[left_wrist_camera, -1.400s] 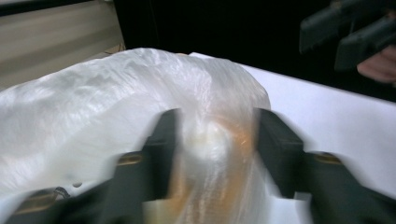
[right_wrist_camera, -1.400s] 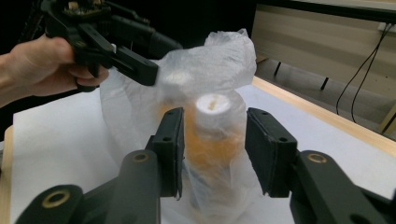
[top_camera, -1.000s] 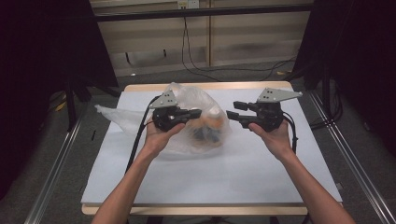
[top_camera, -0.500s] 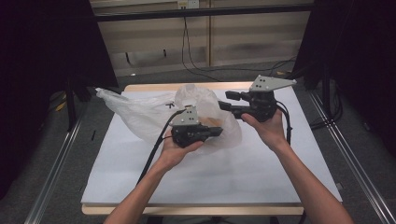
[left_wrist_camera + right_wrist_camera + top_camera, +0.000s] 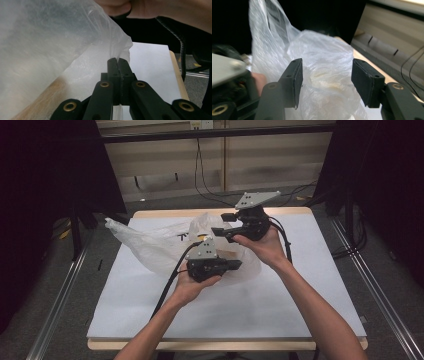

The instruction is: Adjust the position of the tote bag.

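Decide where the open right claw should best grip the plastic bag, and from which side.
Best guess: the raised crumpled film at the top of the plastic bag, approached from the far right, opposite the left claw, which pinches an edge. The right claw already straddles that ridge; thin folds suit a pinch.

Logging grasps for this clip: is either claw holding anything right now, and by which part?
The left claw is shut on an edge fold of the clear plastic bag. The right claw is open around the bag, holding nothing.
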A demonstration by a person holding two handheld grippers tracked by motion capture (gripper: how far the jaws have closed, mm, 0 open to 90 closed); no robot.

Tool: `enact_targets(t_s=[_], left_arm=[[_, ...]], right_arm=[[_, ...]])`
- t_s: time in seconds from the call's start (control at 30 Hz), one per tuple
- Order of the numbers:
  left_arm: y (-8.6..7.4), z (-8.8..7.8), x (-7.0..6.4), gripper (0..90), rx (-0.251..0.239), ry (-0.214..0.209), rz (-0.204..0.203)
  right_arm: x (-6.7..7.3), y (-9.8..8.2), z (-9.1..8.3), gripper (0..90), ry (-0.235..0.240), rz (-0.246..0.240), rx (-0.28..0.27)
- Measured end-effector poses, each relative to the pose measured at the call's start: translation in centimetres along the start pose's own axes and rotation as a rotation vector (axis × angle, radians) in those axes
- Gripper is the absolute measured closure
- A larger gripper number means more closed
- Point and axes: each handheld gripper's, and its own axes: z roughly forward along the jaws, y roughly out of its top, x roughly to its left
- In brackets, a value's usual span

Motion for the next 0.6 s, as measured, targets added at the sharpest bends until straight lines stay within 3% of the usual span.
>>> enact_targets(t_s=[0.03, 0.07, 0.17, 0.2, 0.23, 0.27, 0.3, 0.4, 0.53, 0.6], left_arm=[[0.0, 0.0, 0.0, 90.0, 0.000, 0.000, 0.000], [0.0, -0.2, 0.0, 90.0, 0.006, 0.006, -0.007], [0.0, -0.3, 0.0, 90.0, -0.004, 0.006, -0.009], [-0.1, -0.5, 0.0, 90.0, 0.002, 0.008, -0.005], [-0.1, -0.6, 0.1, 90.0, 0.007, 0.012, -0.002], [-0.2, -0.7, 0.1, 90.0, 0.007, 0.014, -0.001], [-0.3, -0.8, 0.2, 90.0, 0.008, 0.017, -0.002], [-0.3, -1.1, 0.2, 90.0, -0.005, 0.027, -0.015], [-0.2, -1.2, 0.3, 90.0, 0.002, 0.019, 0.000], [-0.2, -1.2, 0.3, 86.6, -0.006, 0.040, -0.015]], right_arm=[[0.0, 0.0, 0.0, 43.8, 0.000, 0.000, 0.000], [0.0, -0.3, 0.5, 49.0, -0.002, -0.010, 0.039], [-0.1, -0.7, 0.7, 55.5, -0.007, -0.003, 0.053], [-0.4, -1.0, 0.7, 64.8, -0.009, 0.008, 0.060], [-0.4, -1.0, 0.7, 64.8, -0.009, 0.008, 0.060], [-0.6, -1.4, 0.5, 74.6, -0.018, 0.017, 0.063], [-0.6, -1.4, 0.5, 74.6, -0.018, 0.017, 0.063], [-1.1, -2.2, -0.4, 90.0, -0.027, 0.048, 0.005], [-1.6, -2.7, -1.4, 90.0, -0.037, 0.070, -0.029], [-1.8, -2.8, -1.8, 90.0, -0.043, 0.071, -0.045]])
